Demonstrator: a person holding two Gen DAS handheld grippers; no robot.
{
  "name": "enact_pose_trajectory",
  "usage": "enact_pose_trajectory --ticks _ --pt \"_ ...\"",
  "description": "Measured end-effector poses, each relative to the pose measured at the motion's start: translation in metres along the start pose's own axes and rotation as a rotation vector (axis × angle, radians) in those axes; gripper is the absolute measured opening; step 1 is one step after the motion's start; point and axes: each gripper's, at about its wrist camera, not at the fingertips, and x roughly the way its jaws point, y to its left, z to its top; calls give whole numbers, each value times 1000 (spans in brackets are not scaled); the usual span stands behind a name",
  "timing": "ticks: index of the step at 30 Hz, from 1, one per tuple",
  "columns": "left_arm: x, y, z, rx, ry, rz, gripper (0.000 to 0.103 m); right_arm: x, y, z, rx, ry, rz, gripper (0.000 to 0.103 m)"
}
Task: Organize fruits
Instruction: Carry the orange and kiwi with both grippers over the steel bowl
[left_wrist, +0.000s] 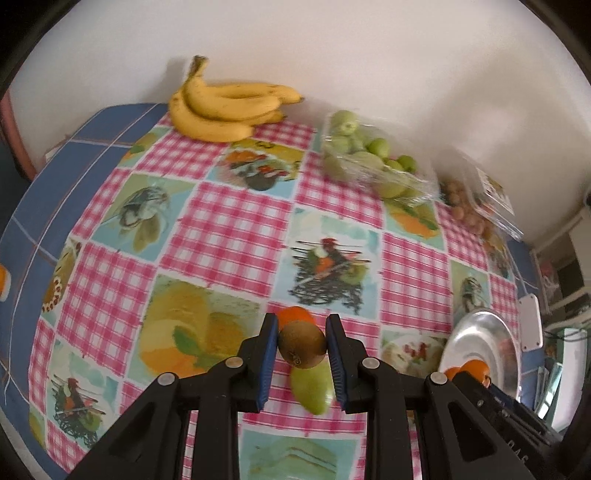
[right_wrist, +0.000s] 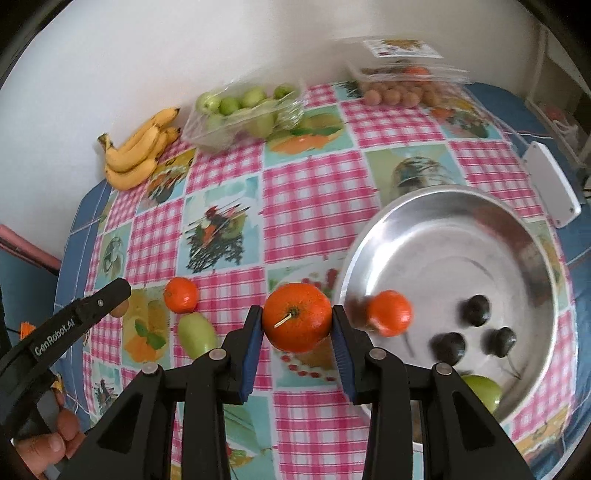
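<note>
Right under our lens, the left gripper (left_wrist: 302, 350) has its blue pads clamped tight on a brown kiwi (left_wrist: 302, 345), holding it clear above the checked tablecloth (left_wrist: 229, 229). Below the kiwi we see a green fruit (left_wrist: 312, 387) lying on the cloth and a tangerine (left_wrist: 293, 315) peeking out just beyond it, both near the front edge of the table. Over on our other side, the right gripper (right_wrist: 297, 325) is squeezed narrow on an orange (right_wrist: 297, 322), pads pressing both its flanks, stem facing us. Just to its right sits the metal bowl (right_wrist: 480, 206), close to the table's front right corner, and inside it we count a second tangerine (right_wrist: 389, 313) near the left wall, three dark plums (right_wrist: 474, 309), and a green apple (right_wrist: 482, 391) against the near rim, half hidden behind our gripper. In the right view, the loose tangerine and green fruit lie side by side left of the orange, nearly touching, with the left gripper's black arm above them and a hand (right_wrist: 51, 439) on its handle at the lower left. Along the back edge, by the wall, we have a bunch of bananas (left_wrist: 225, 107) at the back left corner, a clear plastic tray of green fruit (left_wrist: 369, 158) in the middle, and an open clear box of small brown fruits (right_wrist: 399, 92) towards the back right. A white flat device (right_wrist: 552, 184) lies at the right edge, beyond the bowl.
</note>
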Motion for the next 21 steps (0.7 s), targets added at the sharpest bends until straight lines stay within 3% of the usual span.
enact_pose_trajectory --ticks 21 --pt "2 -116 -36 246 35 -92 28 -28 -109 3 220 -27 -96 38"
